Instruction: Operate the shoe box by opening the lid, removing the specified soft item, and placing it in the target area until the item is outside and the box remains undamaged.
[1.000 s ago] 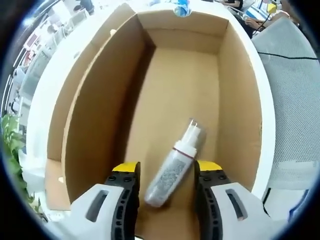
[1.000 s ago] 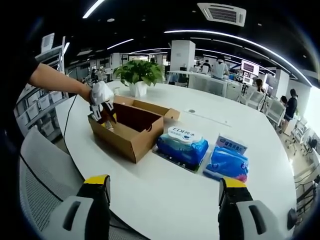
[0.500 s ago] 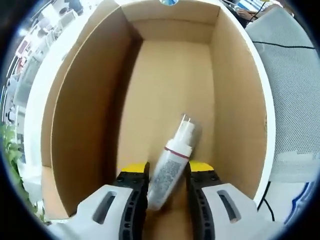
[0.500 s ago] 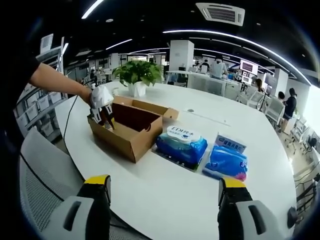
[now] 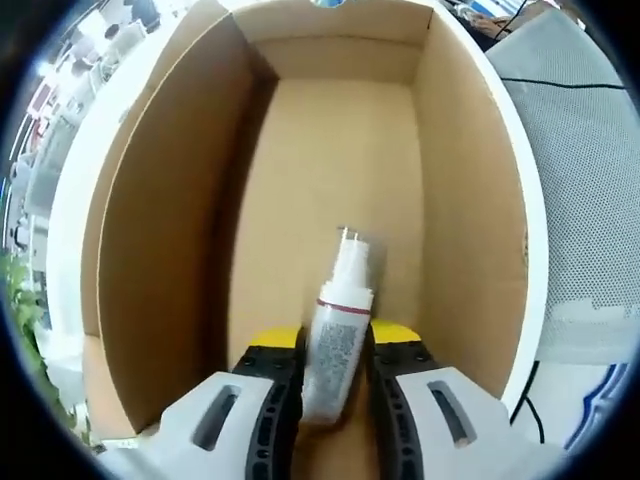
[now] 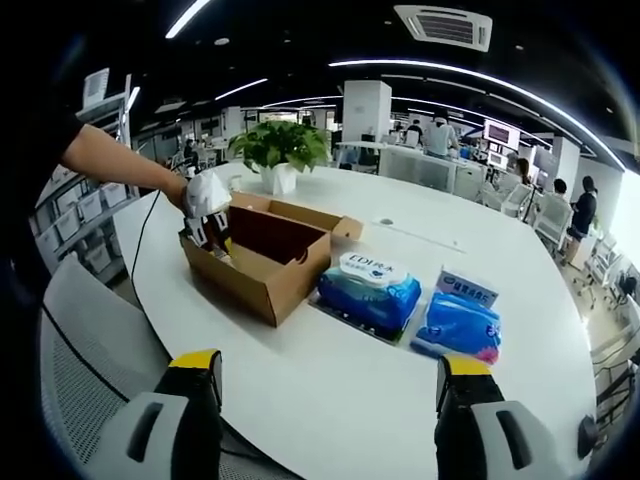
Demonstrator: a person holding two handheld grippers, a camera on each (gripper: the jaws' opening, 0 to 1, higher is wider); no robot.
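**Tube gripped inside open box**

Tube (image 5: pixel 338 335) is lain on the floor of the shoe box (image 5: pixel 180 230), long axis running straight ahead between the jaws of the left gripper (image 5: pixel 334 352), which is clamped on its lower half. Right gripper (image 6: pixel 322 385) is held wide apart, well away over the table (image 6: pixel 330 380).

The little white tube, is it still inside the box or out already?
Still inside. The tube lies on the cardboard box floor, with the left gripper closed around its lower end.
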